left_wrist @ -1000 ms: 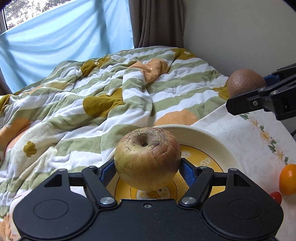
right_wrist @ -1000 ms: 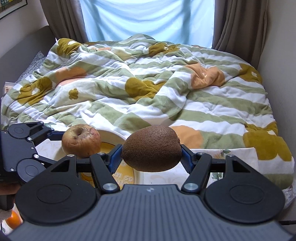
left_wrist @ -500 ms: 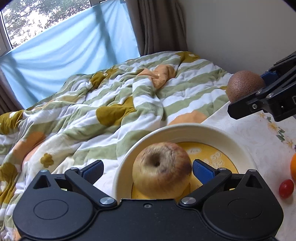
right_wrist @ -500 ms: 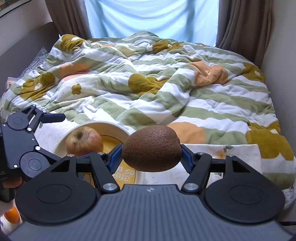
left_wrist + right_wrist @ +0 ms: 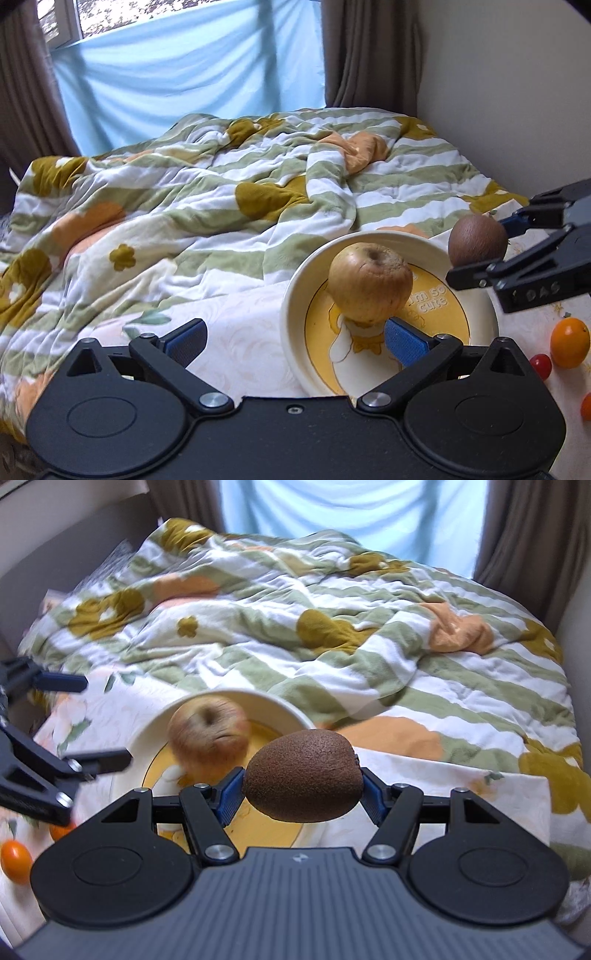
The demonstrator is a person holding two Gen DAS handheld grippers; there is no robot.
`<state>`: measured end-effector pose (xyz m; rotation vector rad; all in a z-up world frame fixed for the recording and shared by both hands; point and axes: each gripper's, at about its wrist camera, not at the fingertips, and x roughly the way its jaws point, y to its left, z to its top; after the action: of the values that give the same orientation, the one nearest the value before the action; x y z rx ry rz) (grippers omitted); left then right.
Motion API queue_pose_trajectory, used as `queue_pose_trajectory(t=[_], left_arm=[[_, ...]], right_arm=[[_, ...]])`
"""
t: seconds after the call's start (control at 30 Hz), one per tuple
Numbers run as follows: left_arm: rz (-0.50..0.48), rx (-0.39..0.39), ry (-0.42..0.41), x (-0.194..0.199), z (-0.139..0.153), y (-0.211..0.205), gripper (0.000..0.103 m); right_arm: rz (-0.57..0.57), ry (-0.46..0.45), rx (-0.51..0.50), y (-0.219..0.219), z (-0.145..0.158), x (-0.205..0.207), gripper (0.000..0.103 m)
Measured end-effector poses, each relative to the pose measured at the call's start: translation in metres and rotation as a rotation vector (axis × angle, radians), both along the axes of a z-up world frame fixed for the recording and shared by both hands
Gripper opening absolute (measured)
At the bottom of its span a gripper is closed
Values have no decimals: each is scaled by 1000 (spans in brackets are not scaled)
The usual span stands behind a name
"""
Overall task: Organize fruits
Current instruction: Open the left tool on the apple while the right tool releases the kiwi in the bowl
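Note:
A wrinkled yellow-brown apple [image 5: 370, 282] sits in a cream plate [image 5: 295, 295] with a yellow cartoon centre; both also show in the right wrist view, the apple [image 5: 208, 733] and the plate [image 5: 280, 707]. My left gripper [image 5: 295, 338] is open and empty, drawn back to the left of the plate, its right pad just in front of the apple. My right gripper [image 5: 301, 794] is shut on a brown kiwi [image 5: 304, 779] and holds it over the plate's right side; the kiwi [image 5: 476, 240] shows in the left wrist view too.
The plate stands on a white floral cloth [image 5: 236, 332] at the edge of a bed with a striped green and white blanket [image 5: 221, 206]. An orange [image 5: 569, 341] and small red tomatoes [image 5: 541, 365] lie to the right of the plate. A wall stands at the right.
My left gripper opened, left the apple in the plate and drew back to the left. My right gripper carried the kiwi down and closer over the plate.

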<state>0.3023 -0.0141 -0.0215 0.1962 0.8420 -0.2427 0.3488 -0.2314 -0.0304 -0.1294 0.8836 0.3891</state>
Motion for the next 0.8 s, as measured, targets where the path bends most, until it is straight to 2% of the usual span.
queue_pose_trajectory(t=[0.17,0.47,0.5,0.57,0.6,0.8], left_arm=[[43,-18,9,-10,2,9,103],[69,-53,23,-26,0,23,103],[72,-54,23,-28,0,23,103],[74,-57,22,-31,1,23,103],[75,-57,19,-33,2,23,103],[78,-59,-1,-44,11,19,103]], right_arm=[[95,-3,-66,21,-18,-2,80],[159,18,-114,40,-47,2,81],[159,14,-118,41,-48,1,83],[153,-3,-136,43,-47,-2,99],[155,-18,-134,43,-46,-4,103],[105,-55,-120,36,-33,-14,103]])
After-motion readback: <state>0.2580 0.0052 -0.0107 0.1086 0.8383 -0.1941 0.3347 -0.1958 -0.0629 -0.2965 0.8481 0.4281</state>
